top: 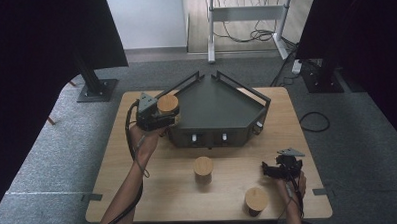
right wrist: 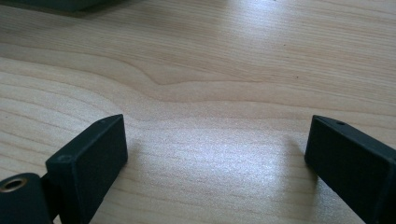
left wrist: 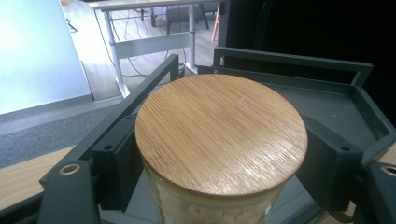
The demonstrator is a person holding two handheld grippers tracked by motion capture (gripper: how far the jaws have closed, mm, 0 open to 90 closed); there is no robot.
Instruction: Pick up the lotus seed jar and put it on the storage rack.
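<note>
Three bamboo-lidded jars are sharing a wooden table (top: 139,194) as a person is working two handheld grippers. At ten o'clock from the table's middle, the left gripper (top: 159,113) is clamping the first jar (top: 167,104), both jaws pressing its glass sides just under the lid, and holding it at the left rail of the dark angular tray (top: 221,103), whose floor is lying bare. At six o'clock from the tray, a second jar (top: 203,169) is standing untouched; a third jar (top: 255,200) is waiting near five o'clock. At four o'clock, the right gripper (top: 277,170) is resting low with jaws spread, grasping nothing. By appearances, loading is only beginning: one jar arriving, two remaining.
</note>
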